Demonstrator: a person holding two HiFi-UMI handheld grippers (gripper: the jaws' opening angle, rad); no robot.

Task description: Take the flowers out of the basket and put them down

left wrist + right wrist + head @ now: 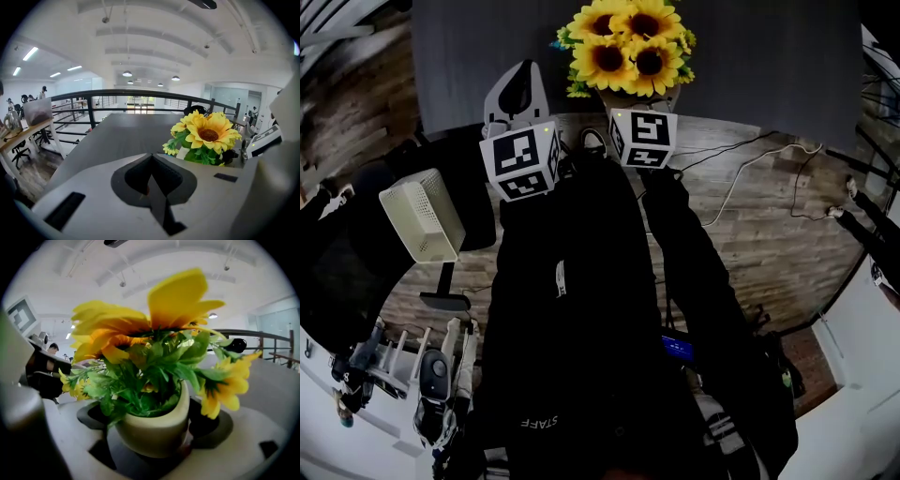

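While my right gripper (154, 427) is clamped around a smooth, rounded cream pot (151, 420) of yellow sunflowers (628, 42) with crinkly green leaves, my left gripper (152, 183) has its jaws pressed together, empty. The pot sits at the matte grey counter's (487, 56) near edge.

Flower pot (154, 427) betw. R gripper (641, 105) jaws, L gripper (151, 161) just left.

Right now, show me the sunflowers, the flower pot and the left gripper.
sunflowers (605, 58), head view, lower left bloom.
flower pot (154, 427), right gripper view, its cream front wall.
left gripper (152, 156), left gripper view, where its tips meet.
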